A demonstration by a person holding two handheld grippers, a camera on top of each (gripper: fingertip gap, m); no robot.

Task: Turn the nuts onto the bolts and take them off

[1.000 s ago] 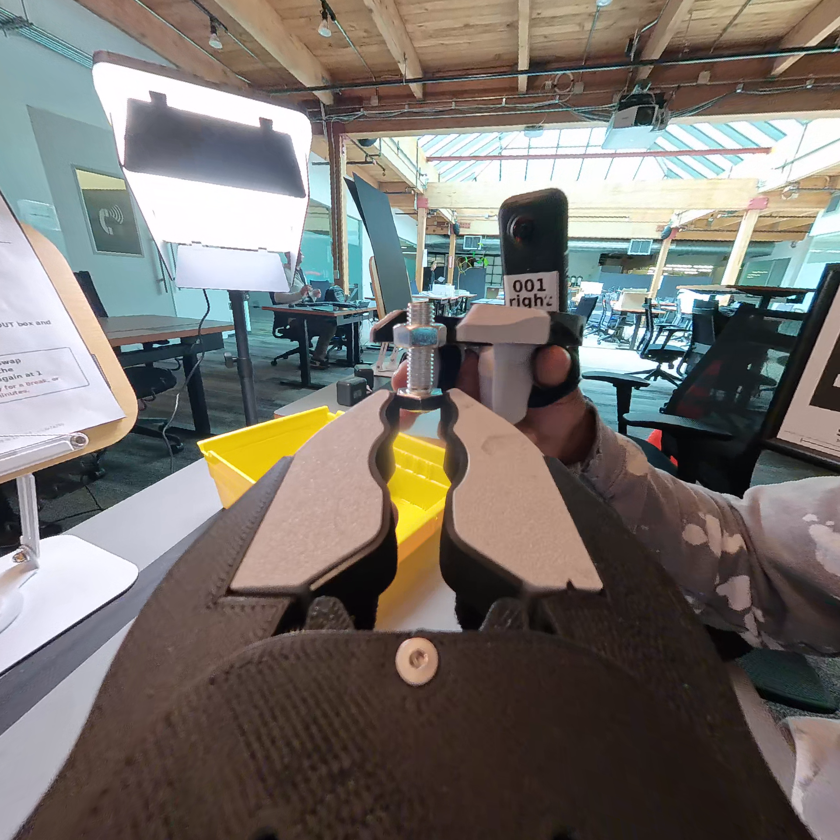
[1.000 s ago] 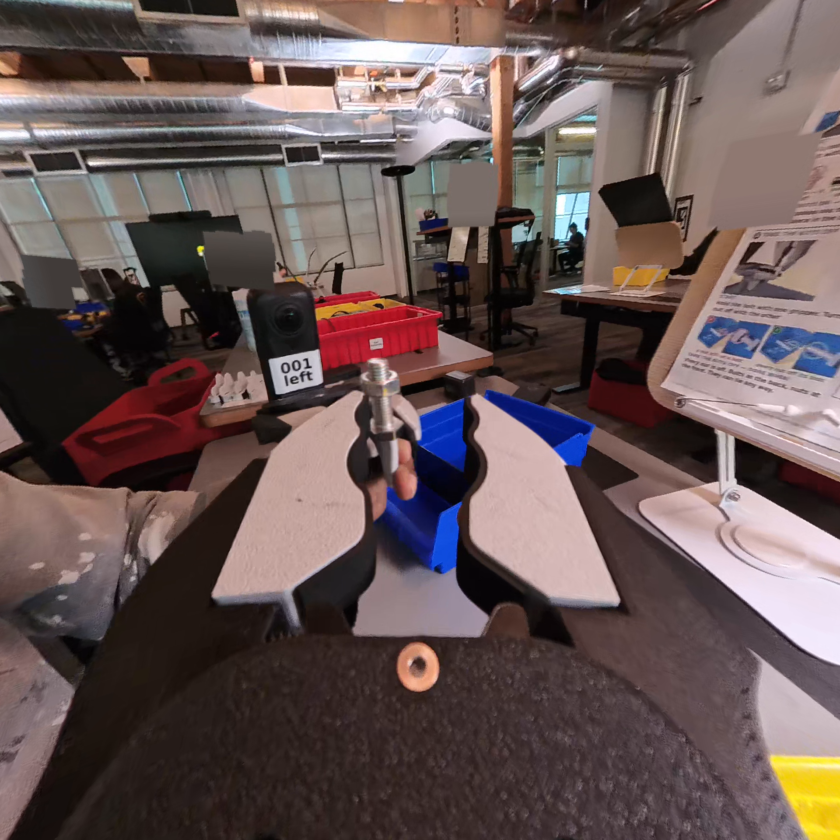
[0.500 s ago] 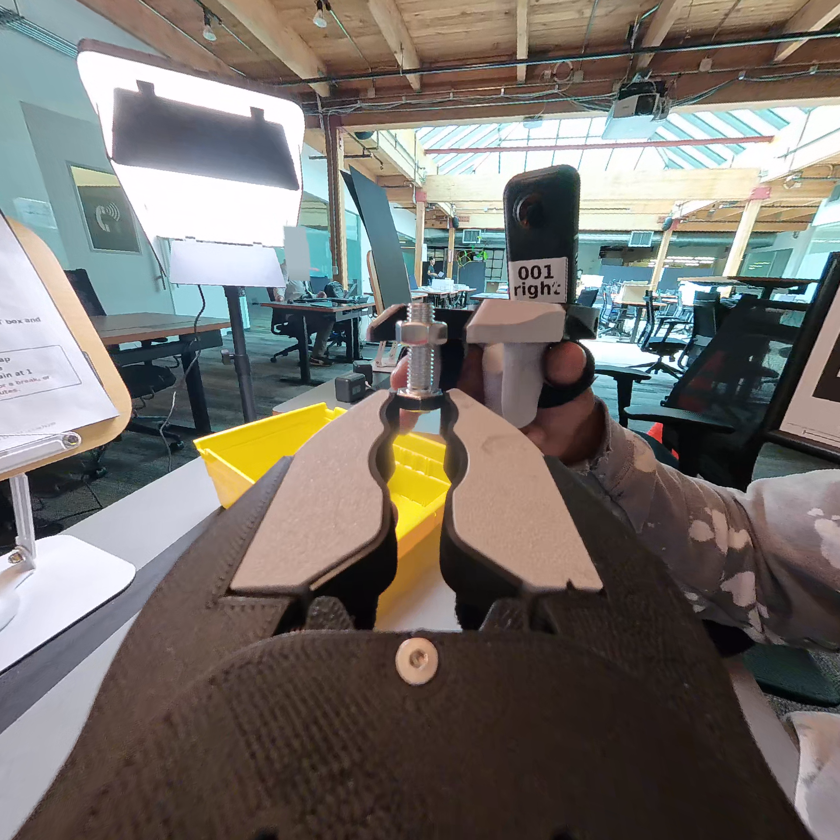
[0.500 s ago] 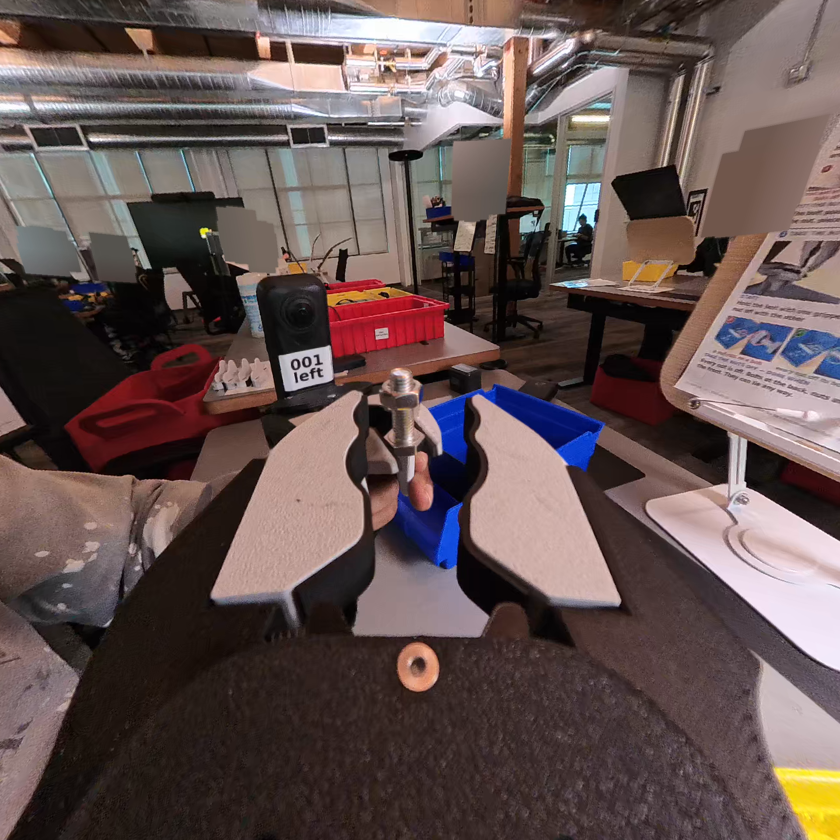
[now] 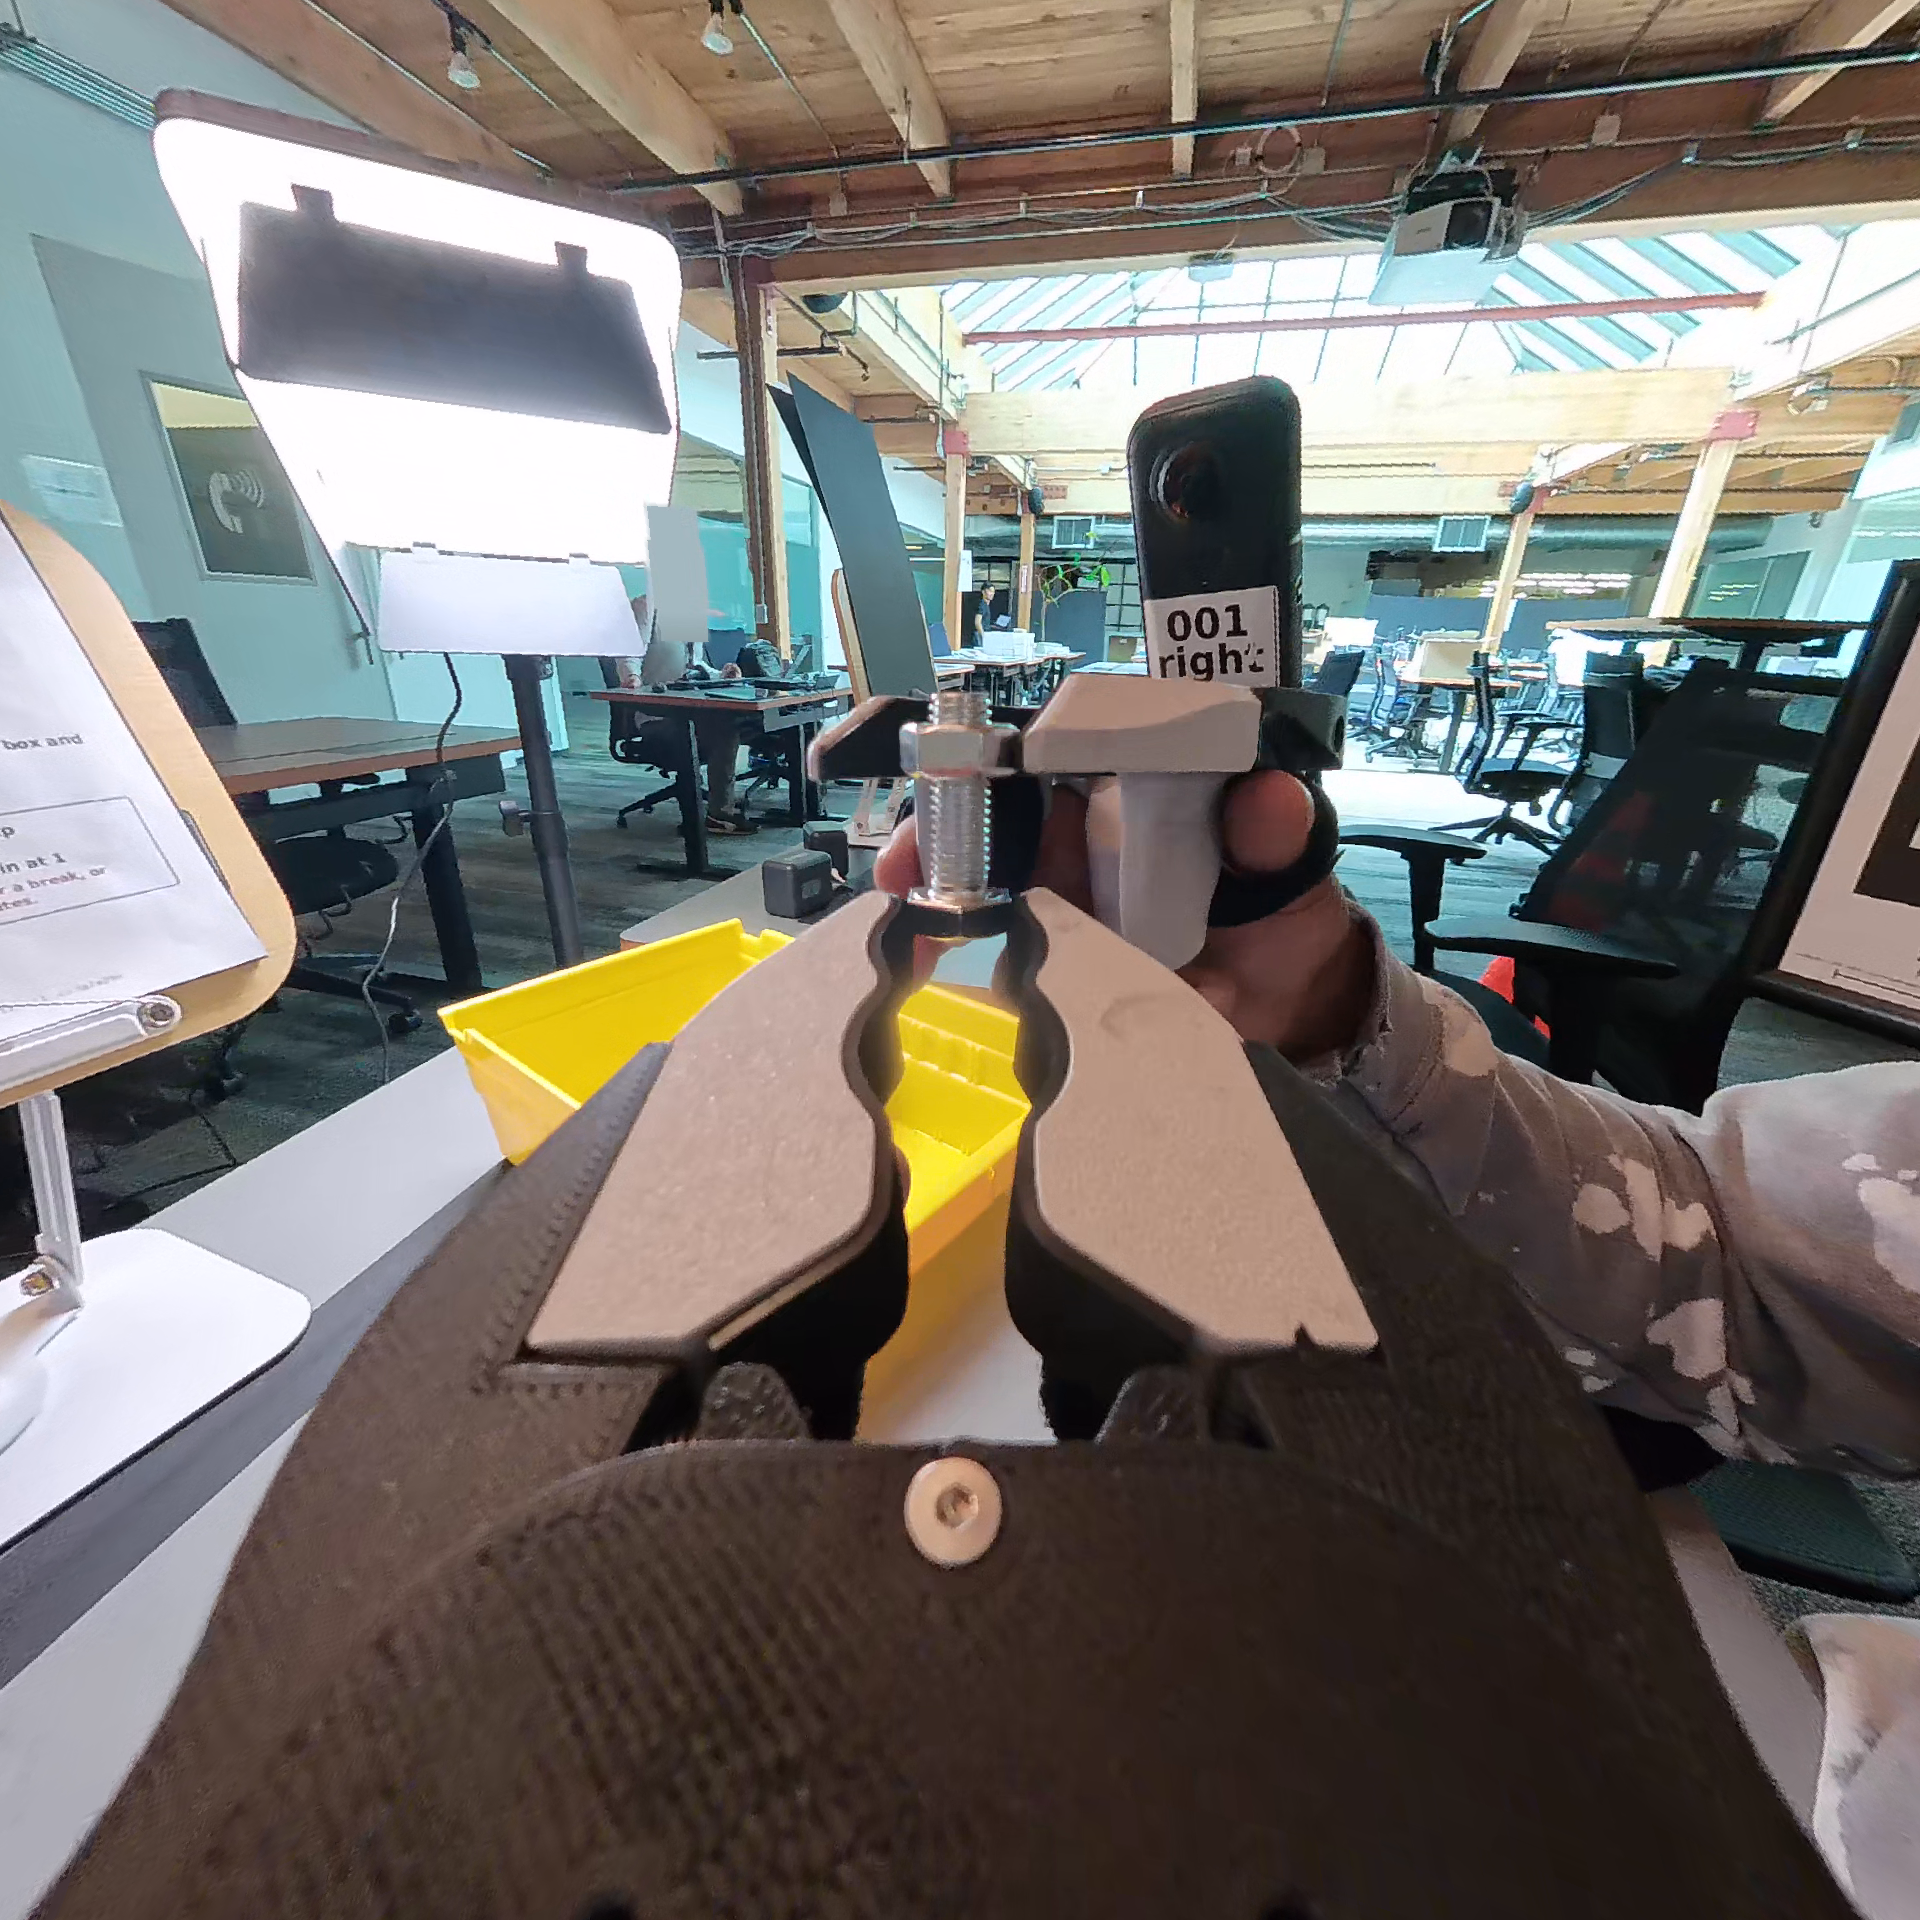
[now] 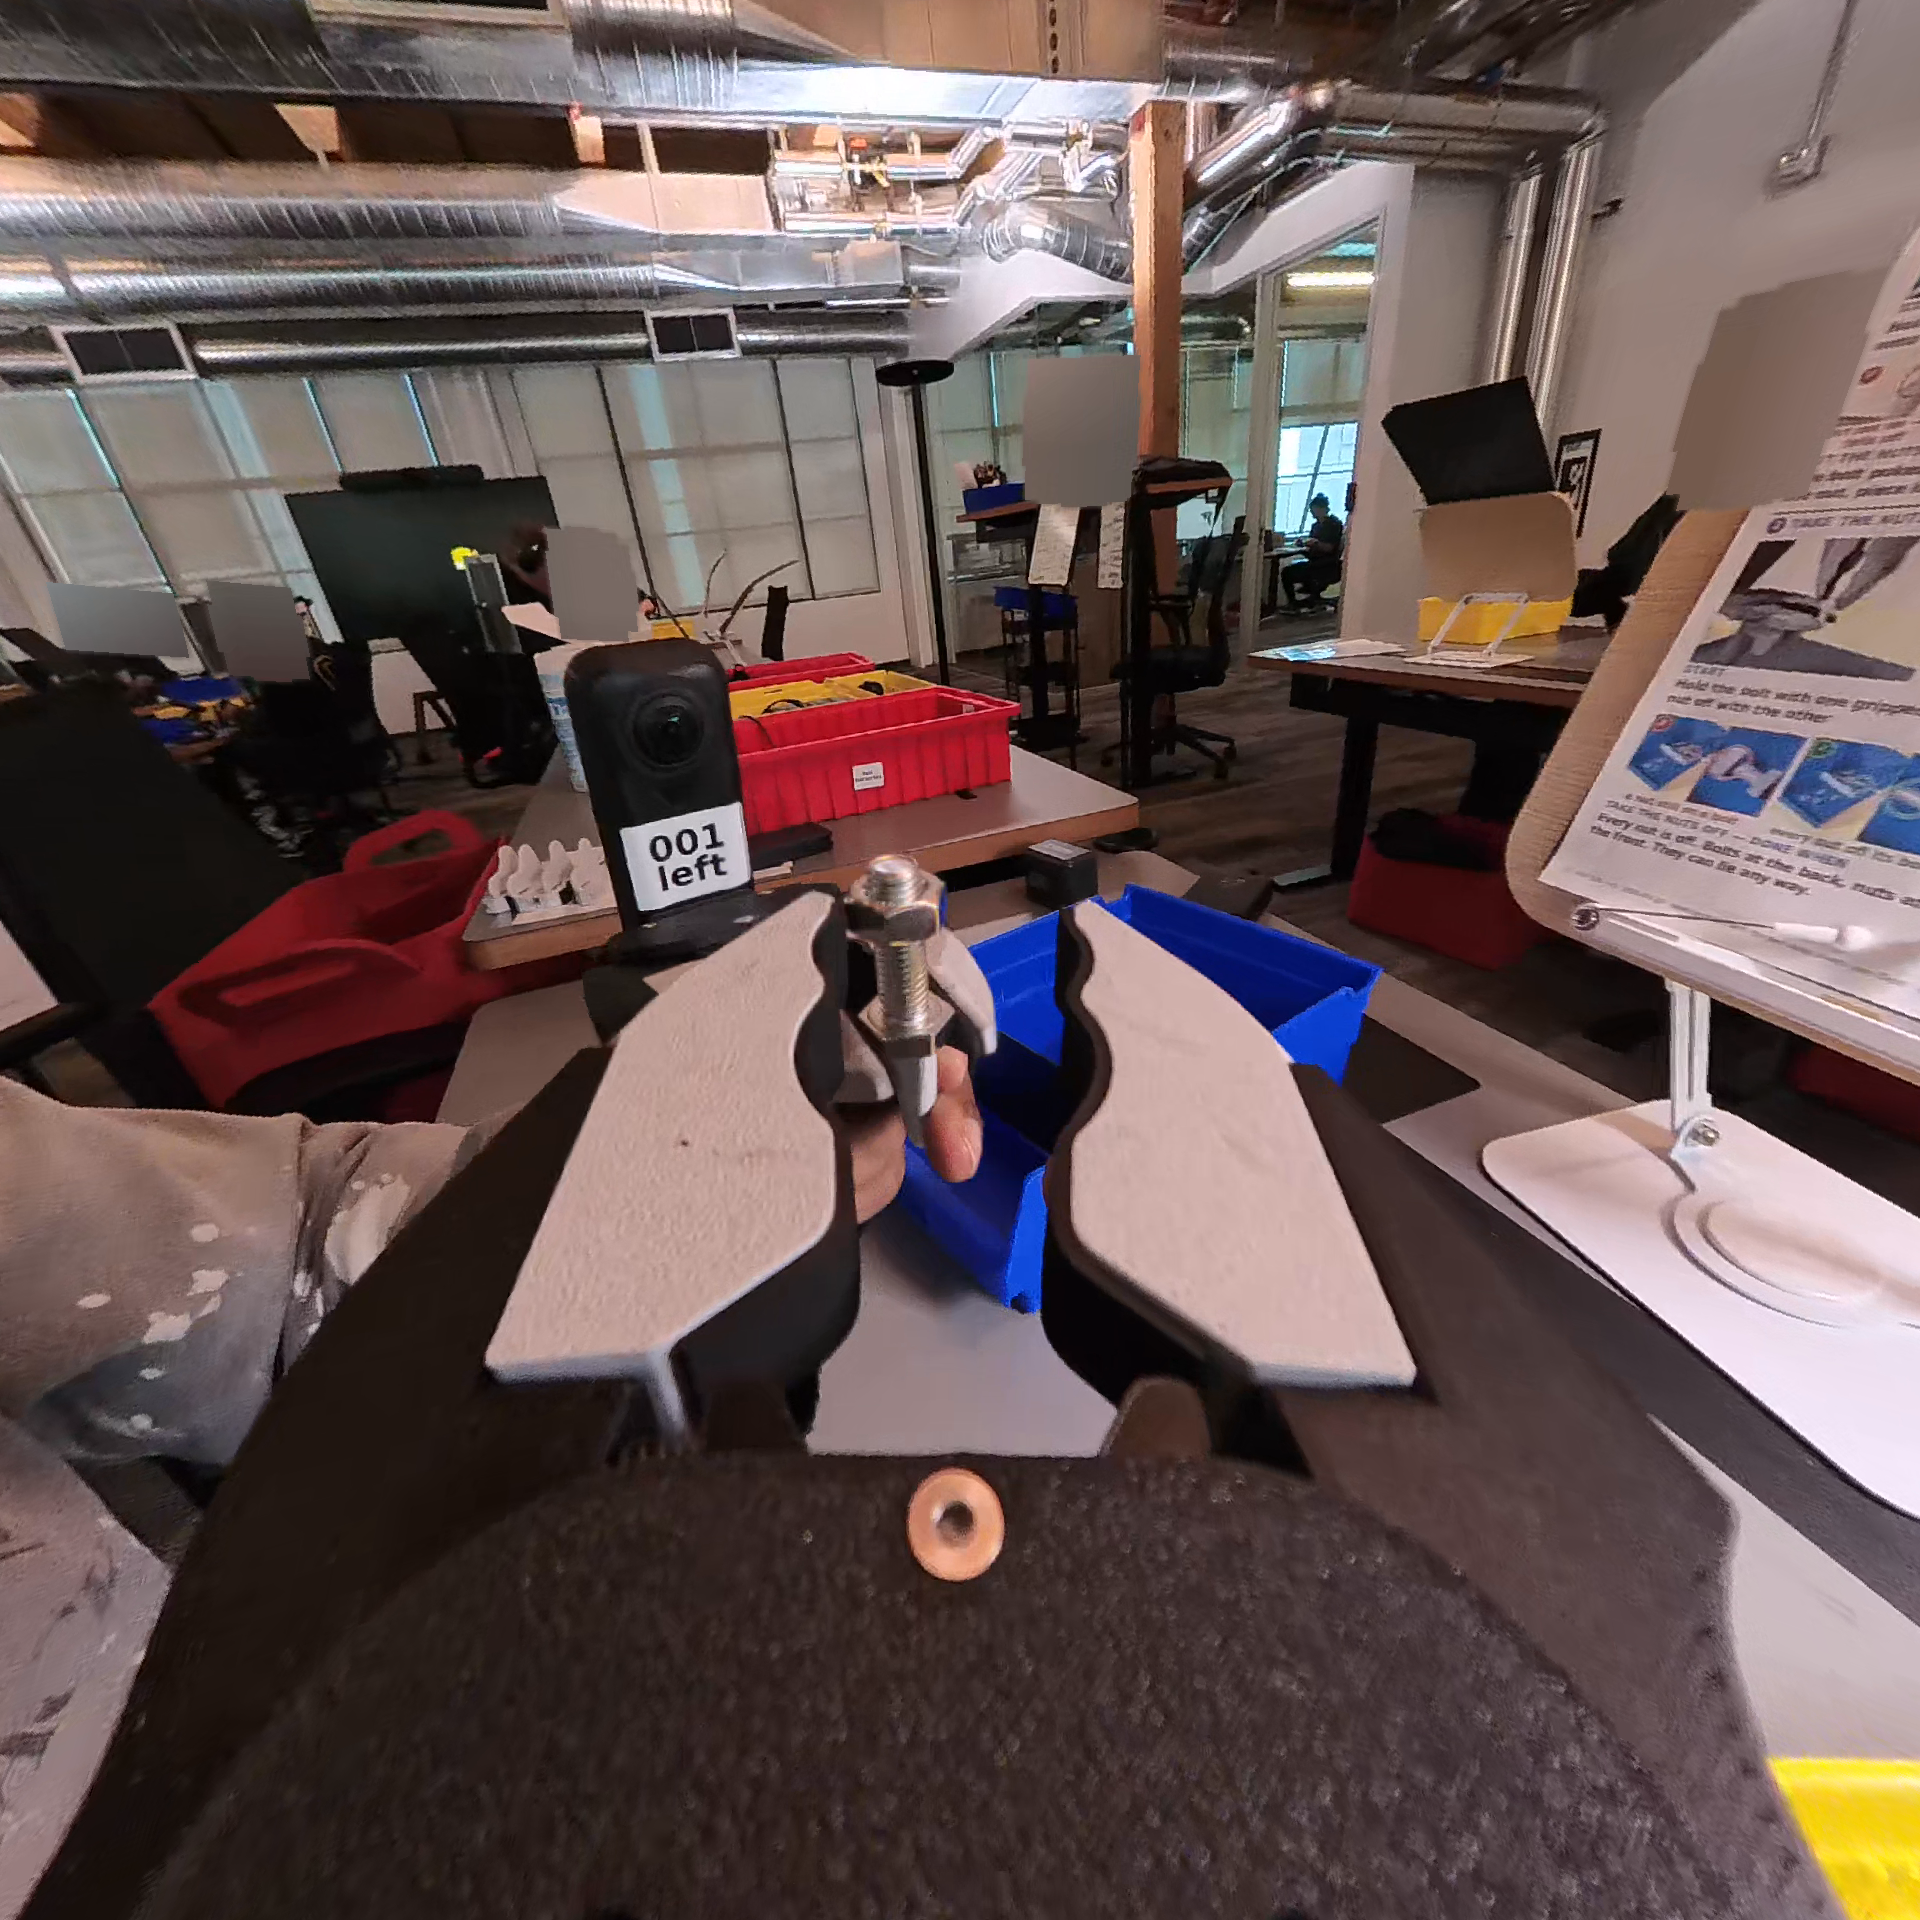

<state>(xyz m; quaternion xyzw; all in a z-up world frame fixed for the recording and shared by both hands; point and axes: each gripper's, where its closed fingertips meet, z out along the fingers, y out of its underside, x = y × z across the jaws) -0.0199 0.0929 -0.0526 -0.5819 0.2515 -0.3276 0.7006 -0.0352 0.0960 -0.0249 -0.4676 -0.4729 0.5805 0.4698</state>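
My left gripper is clamped on the bolt head, shank upright at 12 o'clock. My right gripper stands wide, the nut near the shank's top, against its left finger. I judge steel on steel as rigid and slippery, so I'd pinch the nut across opposite flats, squarely.
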